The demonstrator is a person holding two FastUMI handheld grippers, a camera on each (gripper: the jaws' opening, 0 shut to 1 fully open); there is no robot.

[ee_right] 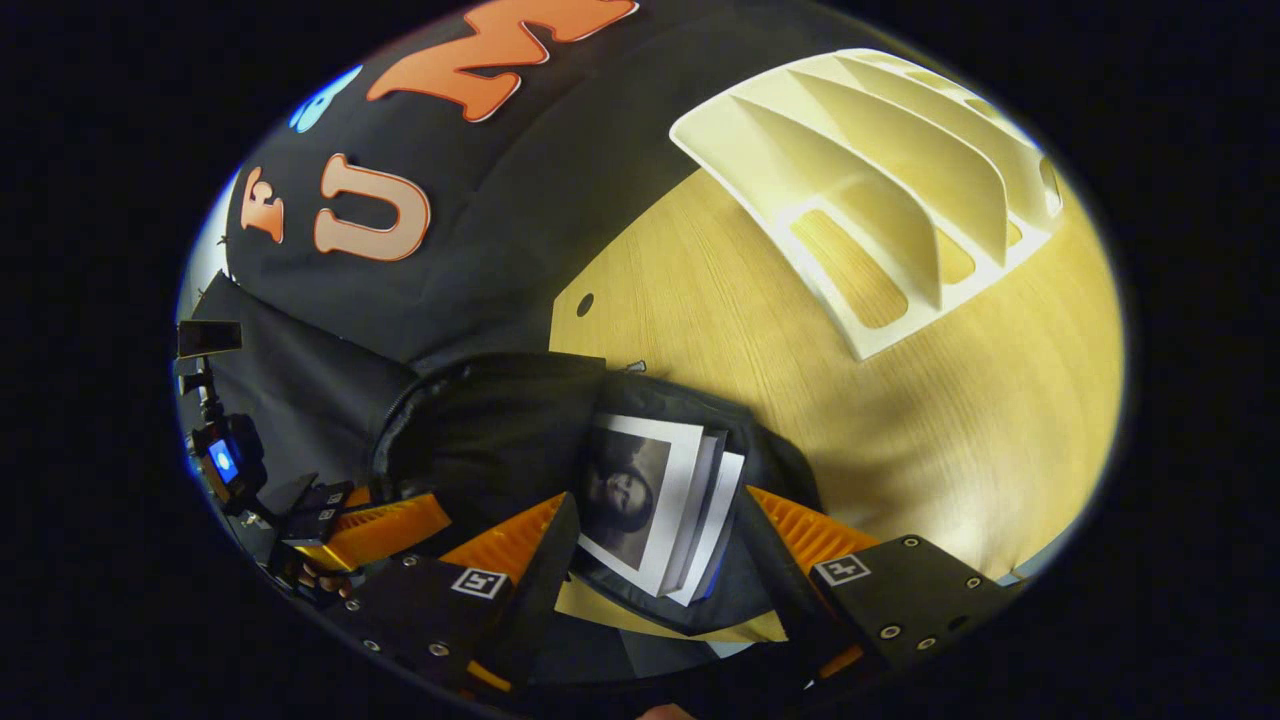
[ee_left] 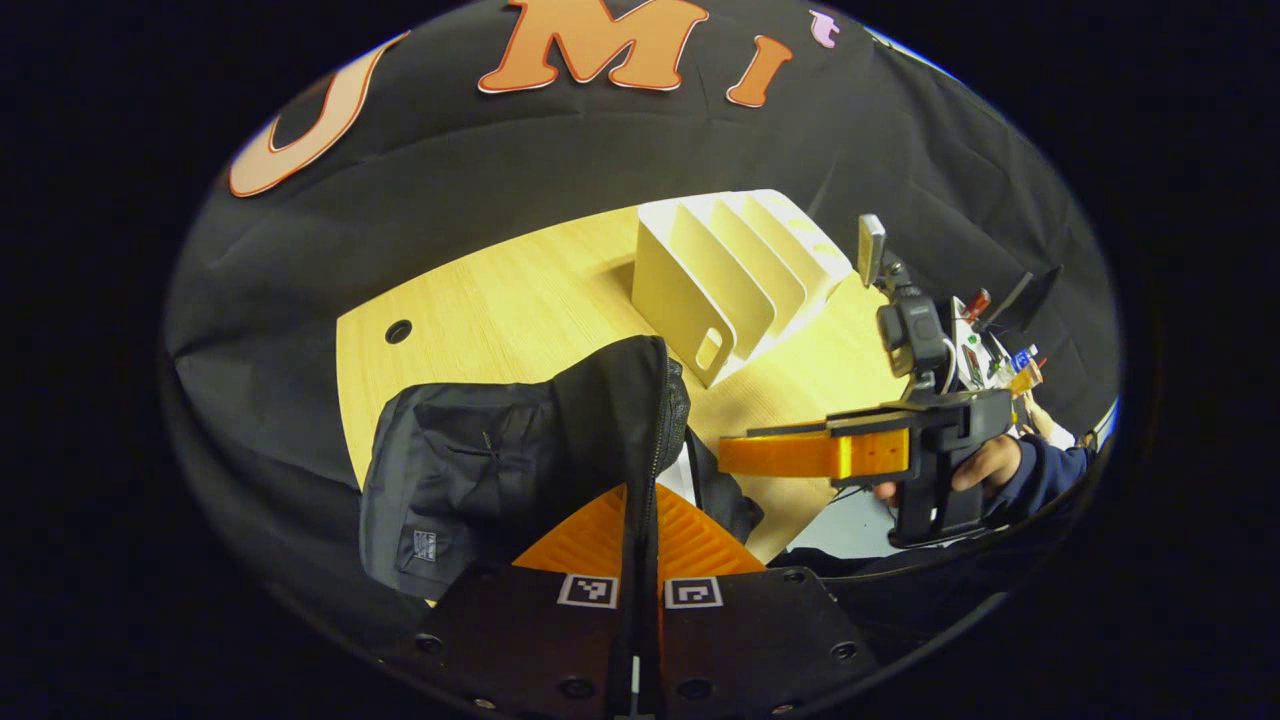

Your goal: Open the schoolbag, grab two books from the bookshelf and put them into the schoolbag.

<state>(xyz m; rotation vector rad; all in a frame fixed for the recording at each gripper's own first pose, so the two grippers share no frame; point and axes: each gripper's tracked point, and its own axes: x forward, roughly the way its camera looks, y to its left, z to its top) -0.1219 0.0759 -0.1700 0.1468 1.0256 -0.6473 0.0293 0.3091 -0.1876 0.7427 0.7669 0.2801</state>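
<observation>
2 views, taken in turn. Left gripper view: the left tool [ee_left: 640,560] has its fingers pressed together on a fold of the black schoolbag [ee_left: 520,450], pinching the cloth along the zip edge and holding that flap upright. The bag sits on the pale wooden worktop [ee_left: 500,310], near its front edge. Behind it, well apart, stands the white bookshelf [ee_left: 730,275], its slots bare as far as this angle lets me see. To the right a hand [ee_left: 985,465] in a dark sleeve holds the right tool [ee_left: 735,452] level beside the bag's opening; from this side-on look its fingers seem close together, though I cannot tell for sure.

Right gripper view: the right tool [ee_right: 650,545] looks down into the open schoolbag [ee_right: 500,430], its fingers spread wide, 1 on each side of the opening and gripping nothing. Between them lie 2 books [ee_right: 650,500], stacked inside the bag, the upper one with a grey picture on a white cover. The bookshelf [ee_right: 880,190] lies beyond on the worktop [ee_right: 720,310]. At the far left the left tool [ee_right: 385,530] meets the bag's edge
</observation>
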